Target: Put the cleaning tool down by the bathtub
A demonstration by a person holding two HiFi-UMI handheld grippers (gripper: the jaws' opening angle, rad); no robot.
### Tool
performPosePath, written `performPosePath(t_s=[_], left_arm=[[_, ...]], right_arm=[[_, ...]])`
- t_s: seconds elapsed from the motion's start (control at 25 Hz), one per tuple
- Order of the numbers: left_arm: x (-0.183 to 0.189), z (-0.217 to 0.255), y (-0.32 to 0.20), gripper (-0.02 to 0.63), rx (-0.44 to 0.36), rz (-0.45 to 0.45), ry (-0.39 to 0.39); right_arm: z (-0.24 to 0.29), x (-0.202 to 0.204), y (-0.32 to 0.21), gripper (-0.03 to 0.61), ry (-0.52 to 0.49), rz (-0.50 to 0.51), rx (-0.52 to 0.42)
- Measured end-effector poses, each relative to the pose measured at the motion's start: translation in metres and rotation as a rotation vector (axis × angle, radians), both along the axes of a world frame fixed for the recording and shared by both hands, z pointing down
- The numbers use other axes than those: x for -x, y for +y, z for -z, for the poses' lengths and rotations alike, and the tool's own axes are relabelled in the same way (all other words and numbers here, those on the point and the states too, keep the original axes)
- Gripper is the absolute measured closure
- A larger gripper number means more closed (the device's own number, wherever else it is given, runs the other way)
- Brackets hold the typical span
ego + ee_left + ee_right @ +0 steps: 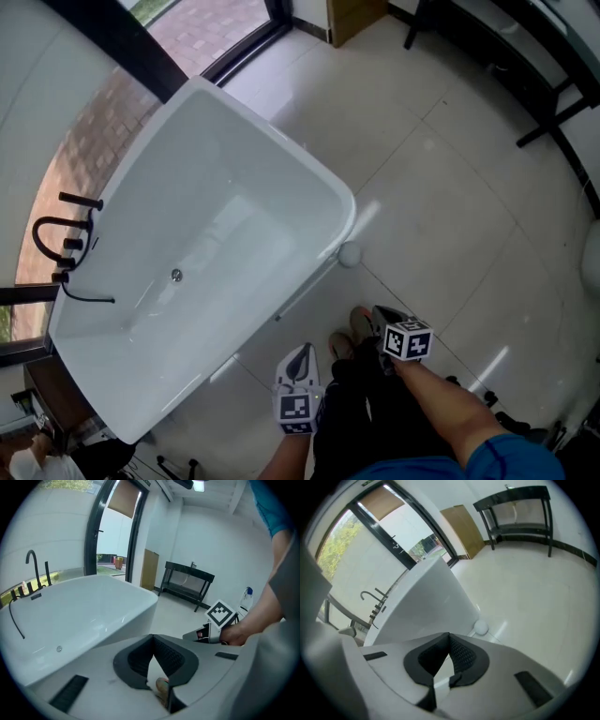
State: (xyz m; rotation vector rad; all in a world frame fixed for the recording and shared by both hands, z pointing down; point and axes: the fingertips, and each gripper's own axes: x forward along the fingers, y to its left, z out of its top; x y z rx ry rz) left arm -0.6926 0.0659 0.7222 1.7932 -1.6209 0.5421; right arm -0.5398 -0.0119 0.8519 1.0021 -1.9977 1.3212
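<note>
Tool (349, 253): it's resting on the floor (450, 216) just beside the tub's near corner. The round white head is showing, and the thin handle is running back along the tub's outer side toward you. Neither gripper is touching it.
Tub (272, 131): white, sitting to your left, with a black faucet (61, 234) standing at its far rim.
Left gripper (305, 349): you're holding it by your legs, pointing down at the tub's near side, apart from the tool.
Left fingers (171, 656): the tips are meeting and gripping nothing.
Right gripper (380, 314): you're holding it in front of your legs, angling down, with the tool's head lying ahead of it and well apart.
Right fingers (461, 656): they're pressing together and holding nothing.
</note>
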Motion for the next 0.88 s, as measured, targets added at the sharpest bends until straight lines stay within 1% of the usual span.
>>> performPosePath(t_s=[0.08, 0.16, 0.24, 0.36, 0.44, 0.52, 0.6, 0.72, 0.88], left_arm=[[-0.003, 0.023, -0.002, 0.618, 0.006, 0.024, 0.033], [-0.006, 0.041, -0.001, 0.618, 0.014, 0.033, 0.046], [-0.008, 0.059, -0.007, 0.618, -0.004, 0.006, 0.039], [-0.022, 0.088, -0.037, 0.618, -0.07, -0.077, 0.029], [-0.044, 0.106, -0.045, 0.618, -0.099, -0.121, 0.032], [-0.069, 0.124, -0.036, 0.618, -0.114, -0.158, 0.034], [-0.094, 0.153, -0.032, 0.618, -0.146, -0.202, 0.028], [-0.134, 0.205, -0.041, 0.618, -0.208, -0.277, 0.009], [-0.185, 0.245, -0.053, 0.618, -0.315, -0.364, 0.022]], right_arm=[[0.044, -0.002, -0.005, 0.586, -0.002, 0.043, -0.071], [0.082, -0.009, -0.007, 0.585, 0.004, 0.06, -0.133], [0.116, -0.02, -0.017, 0.586, 0.008, 0.033, -0.201], [0.169, -0.048, -0.044, 0.586, 0.01, -0.053, -0.316], [0.201, -0.074, -0.048, 0.584, 0.014, -0.081, -0.381], [0.231, -0.098, -0.036, 0.586, 0.025, -0.079, -0.43], [0.259, -0.121, -0.024, 0.586, 0.039, -0.079, -0.47], [0.3, -0.157, -0.019, 0.586, 0.047, -0.119, -0.534], [0.365, -0.202, -0.022, 0.584, 0.05, -0.167, -0.661]])
